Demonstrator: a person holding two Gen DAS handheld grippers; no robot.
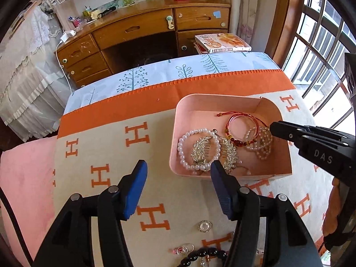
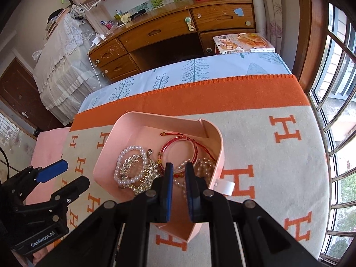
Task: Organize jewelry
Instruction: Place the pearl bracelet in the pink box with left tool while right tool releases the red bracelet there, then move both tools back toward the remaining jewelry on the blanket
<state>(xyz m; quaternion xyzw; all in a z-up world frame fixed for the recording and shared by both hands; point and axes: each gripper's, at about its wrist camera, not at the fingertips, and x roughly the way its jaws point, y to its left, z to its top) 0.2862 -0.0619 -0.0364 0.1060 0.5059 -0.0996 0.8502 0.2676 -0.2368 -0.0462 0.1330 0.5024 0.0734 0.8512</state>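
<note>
My left gripper point(image 1: 179, 173) hangs with its blue-padded jaws spread apart and nothing between them, poised over the blanket just beside the near left corner of the pink box point(image 1: 193, 105). No earlier view is given, so I describe only how it stands. My right gripper point(image 2: 178, 178) reaches over the near right part of the box, its jaws drawn almost together with a narrow gap; whether anything is pinched there I cannot tell.

The box sits on a cream blanket point(image 1: 155, 162) patterned with orange H letters and edged by an orange band, toward the blanket's far right part. Inside the box, at its left side, lies a white pearl bracelet point(image 1: 182, 153) ringed around a silver leaf-shaped hair comb point(image 1: 200, 149), with a second silver comb point(image 1: 230, 153) just beside it. Toward the far right of the box lies a red bangle point(image 1: 242, 122) with a red cord, touching a heap of pale beaded bracelets point(image 1: 262, 142).

On the blanket near its close edge, outside the box, lie a round pearl brooch point(image 1: 205, 226), a small pink charm point(image 1: 181, 249) and a black bead bracelet point(image 1: 204, 254).
</note>
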